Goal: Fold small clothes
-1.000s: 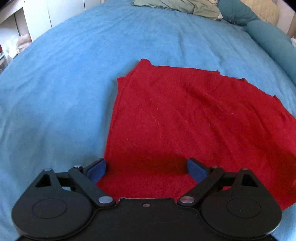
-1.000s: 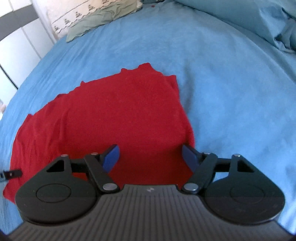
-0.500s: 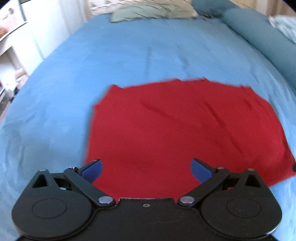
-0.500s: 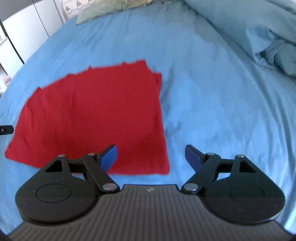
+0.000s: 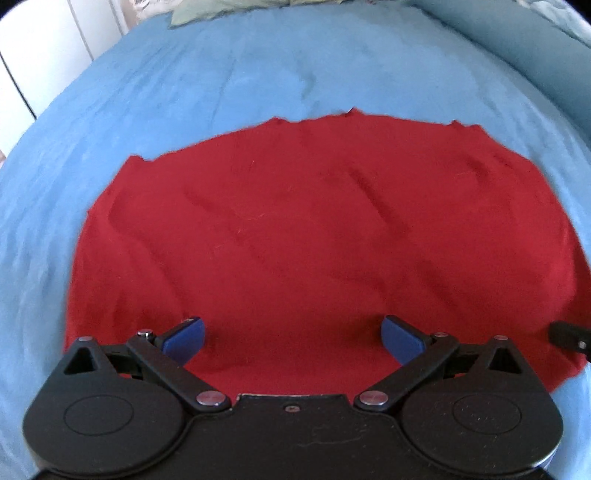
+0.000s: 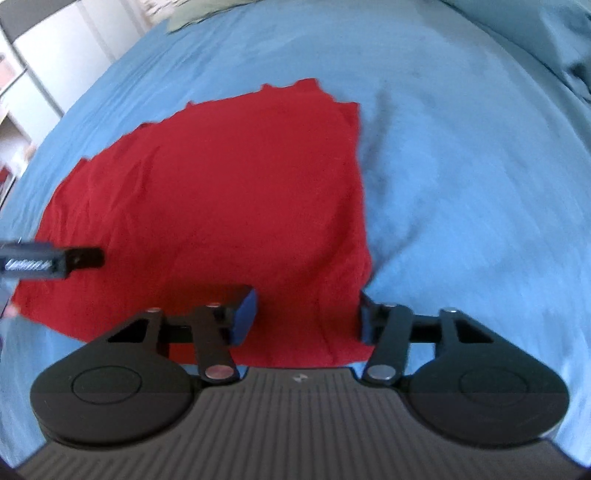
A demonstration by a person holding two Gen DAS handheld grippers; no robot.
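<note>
A red garment (image 5: 314,229) lies spread flat on the blue bed cover (image 5: 221,74), with a few shallow creases. My left gripper (image 5: 291,338) hovers over the middle of its near edge, jaws wide open with nothing between them. In the right wrist view the red garment (image 6: 221,184) fills the left half of the picture. My right gripper (image 6: 304,319) is over its near right corner. Its jaws are closing with the corner's fabric between the fingers, and the pads stand apart. A left gripper finger (image 6: 55,260) reaches in from the left over the cloth.
A greenish pillow (image 5: 221,7) lies at the head of the bed. A bunched blue duvet (image 6: 535,29) runs along the right side. White cupboards (image 5: 37,55) stand past the bed's left edge. Bare blue cover (image 6: 461,147) lies right of the garment.
My left gripper has slid from the garment's left corner to the middle of its near edge. The right gripper has come back over the right corner and its jaws have narrowed.
</note>
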